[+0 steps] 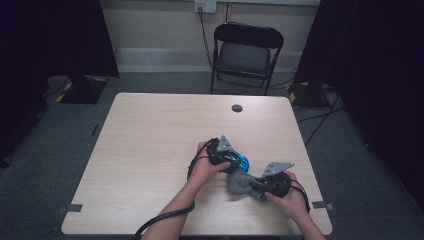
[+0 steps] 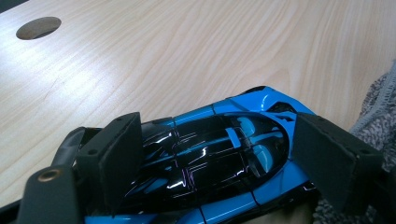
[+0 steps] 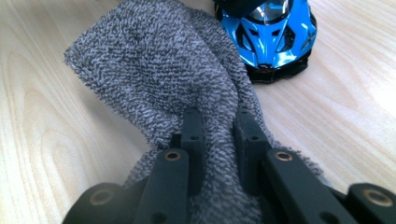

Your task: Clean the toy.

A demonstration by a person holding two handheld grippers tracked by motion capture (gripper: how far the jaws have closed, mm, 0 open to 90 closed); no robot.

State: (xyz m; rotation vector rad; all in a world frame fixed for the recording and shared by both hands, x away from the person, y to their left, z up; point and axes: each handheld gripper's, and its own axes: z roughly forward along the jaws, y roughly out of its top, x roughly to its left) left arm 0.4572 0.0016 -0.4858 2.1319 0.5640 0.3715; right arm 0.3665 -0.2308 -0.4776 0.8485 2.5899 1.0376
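A blue toy car [image 1: 243, 162] with a black glossy roof stands on the wooden table [image 1: 150, 150], right of the middle. My left gripper [image 1: 233, 160] reaches over it from the left. In the left gripper view the two black pads [image 2: 116, 154] sit against the sides of the car [image 2: 261, 105], shut on it. A grey towelling cloth [image 1: 241, 184] lies bunched just in front of the car. My right gripper [image 1: 260, 187] comes in from the right and is shut on a fold of the cloth [image 3: 154, 60]. The car's nose [image 3: 275, 37] faces the right gripper [image 3: 218, 122].
A round cable hole [image 1: 237, 108] sits near the table's far edge. Beyond the table stands a black folding chair [image 1: 247, 50]. A dark stand [image 1: 82, 87] is at the far left, and cables [image 1: 320, 117] run across the floor at the right.
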